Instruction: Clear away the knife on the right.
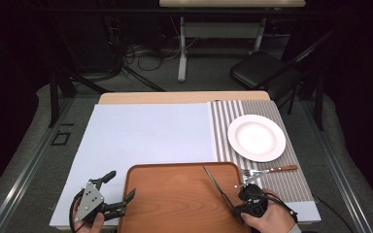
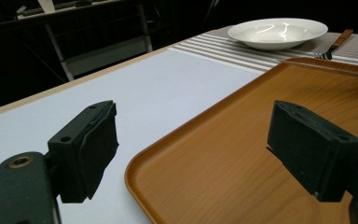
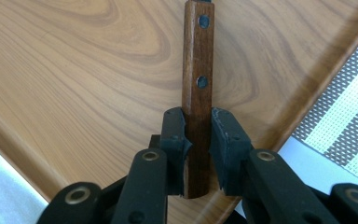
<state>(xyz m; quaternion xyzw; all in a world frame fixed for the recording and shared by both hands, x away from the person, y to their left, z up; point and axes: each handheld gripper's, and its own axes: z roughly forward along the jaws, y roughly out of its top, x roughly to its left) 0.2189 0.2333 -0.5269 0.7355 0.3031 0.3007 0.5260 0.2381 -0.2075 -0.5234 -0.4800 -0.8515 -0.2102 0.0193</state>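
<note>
Left tool (image 1: 121, 190): I hold it at the wooden tray's (image 1: 175, 204) left edge, jaws wide apart with nothing between them, one over the tray, one over the pale worktop (image 1: 145, 131).
Knife (image 1: 216, 187): it lies in the tray's right half, blade slanting toward the far rim.
Right tool (image 3: 197, 135): I have it at the tray's near right corner, clamped on the knife's wooden handle.
Fork (image 1: 267, 170): just right of the tray, on the striped mat (image 1: 296, 179).
Plate (image 1: 256, 137): on the mat, beyond the tray's far right corner.

Open white mat (image 1: 145, 133) leftward; plate (image 1: 256, 138), fork (image 1: 268, 170) rightward.
</note>
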